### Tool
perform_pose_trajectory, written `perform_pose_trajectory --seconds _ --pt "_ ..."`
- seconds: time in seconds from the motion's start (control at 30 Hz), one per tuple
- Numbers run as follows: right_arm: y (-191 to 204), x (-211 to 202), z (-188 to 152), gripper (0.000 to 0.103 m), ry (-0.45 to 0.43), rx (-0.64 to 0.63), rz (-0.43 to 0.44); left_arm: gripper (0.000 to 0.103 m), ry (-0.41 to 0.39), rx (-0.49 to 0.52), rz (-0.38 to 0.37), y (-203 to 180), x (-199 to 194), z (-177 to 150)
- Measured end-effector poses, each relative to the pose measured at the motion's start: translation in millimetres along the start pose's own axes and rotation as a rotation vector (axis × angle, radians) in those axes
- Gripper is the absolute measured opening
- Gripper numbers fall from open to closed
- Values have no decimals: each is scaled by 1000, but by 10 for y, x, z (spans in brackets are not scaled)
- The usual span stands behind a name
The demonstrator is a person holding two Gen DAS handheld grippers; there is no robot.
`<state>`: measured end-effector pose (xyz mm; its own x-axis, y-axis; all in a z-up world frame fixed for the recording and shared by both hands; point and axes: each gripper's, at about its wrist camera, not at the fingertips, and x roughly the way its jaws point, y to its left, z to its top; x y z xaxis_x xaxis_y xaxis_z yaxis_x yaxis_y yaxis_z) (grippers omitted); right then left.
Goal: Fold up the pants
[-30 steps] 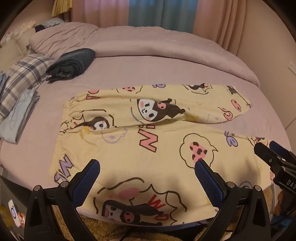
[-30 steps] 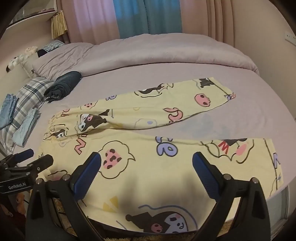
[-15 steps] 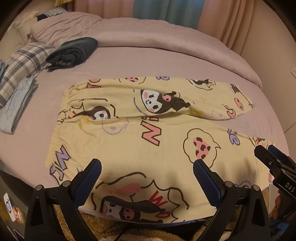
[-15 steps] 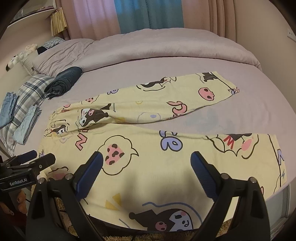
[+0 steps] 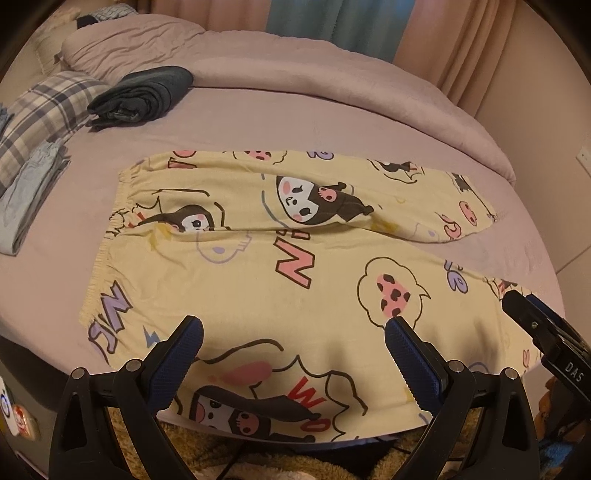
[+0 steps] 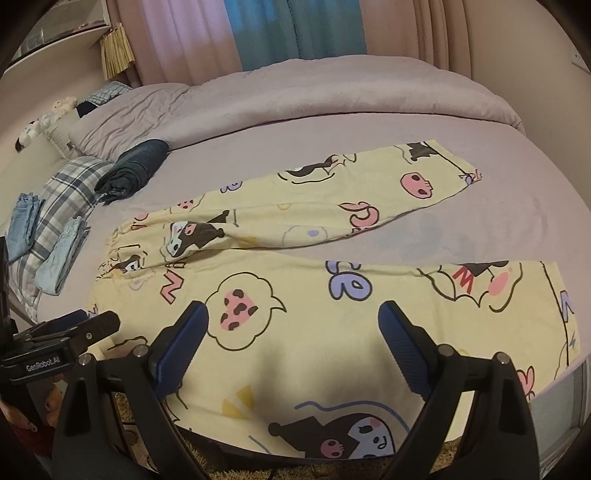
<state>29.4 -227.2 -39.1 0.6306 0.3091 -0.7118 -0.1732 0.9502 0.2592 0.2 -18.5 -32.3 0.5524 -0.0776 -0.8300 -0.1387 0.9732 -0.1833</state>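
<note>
Yellow cartoon-print pants (image 5: 258, 280) lie spread flat on a mauve bed (image 5: 295, 122), waistband to the left, both legs running right in a V; they also show in the right wrist view (image 6: 314, 295). The near leg hangs slightly over the bed's front edge. My left gripper (image 5: 293, 332) is open and empty, above the near leg close to the waist. My right gripper (image 6: 293, 317) is open and empty above the middle of the near leg. Each gripper shows at the edge of the other's view.
A rolled dark garment (image 5: 144, 94) lies at the back left. A plaid cloth (image 5: 44, 110) and folded light-blue items (image 5: 26, 192) sit at the left edge. A bunched duvet (image 5: 332, 66) and curtains (image 6: 295, 33) are behind. A shaggy rug (image 5: 258, 458) lies below.
Both grippers have moved a little forward and higher over the near leg, still open. The pants have not moved.
</note>
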Motion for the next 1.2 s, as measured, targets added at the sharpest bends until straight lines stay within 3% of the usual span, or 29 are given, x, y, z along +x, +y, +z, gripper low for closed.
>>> perform_pose_trajectory --seconds 0.33,0.9,1.07,1.2 --pt "-94 -9 -7 87 -1 23 -40 95 -2 10 0 -28 4 20" --pt "-245 6 -22 59 16 48 -98 94 9 -4 2 56 56 31" --pt "-550 -46 -32 59 12 129 -122 94 12 -78 25 325 122 93" --pt "-1039 -149 -67 59 -3 213 -221 94 15 -152 95 677 218 149"
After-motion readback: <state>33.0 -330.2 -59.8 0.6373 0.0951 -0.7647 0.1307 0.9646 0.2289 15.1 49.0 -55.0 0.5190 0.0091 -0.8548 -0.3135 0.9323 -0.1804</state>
